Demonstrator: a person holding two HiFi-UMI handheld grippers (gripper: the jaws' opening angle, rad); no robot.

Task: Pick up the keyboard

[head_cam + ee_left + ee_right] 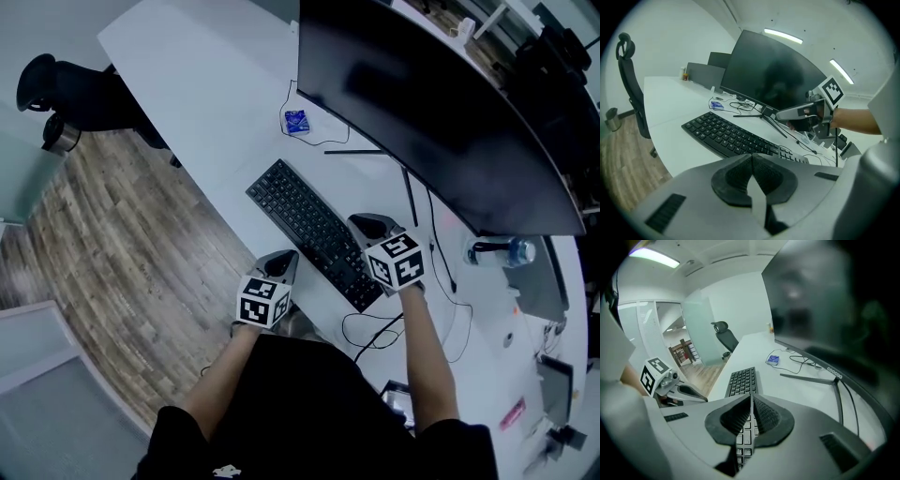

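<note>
A black keyboard [314,231] lies slantwise on the white desk [216,103] in front of a large dark monitor [431,112]. My left gripper [281,263] hovers at the desk's front edge, just left of the keyboard's near end, shut with nothing in it. My right gripper [367,226] hangs over the keyboard's near right end, also shut and empty. In the left gripper view the keyboard [736,137] stretches ahead of the shut gripper [752,161], with the other gripper [785,114] beyond it. In the right gripper view the keyboard [742,380] runs away under the shut gripper [751,411].
A small blue packet [296,121] and thin black cables [394,328] lie on the desk. The monitor's thin stand legs [380,152] reach behind the keyboard. A water bottle [502,250] sits at the right. A black office chair [66,89] stands on the wood floor at the left.
</note>
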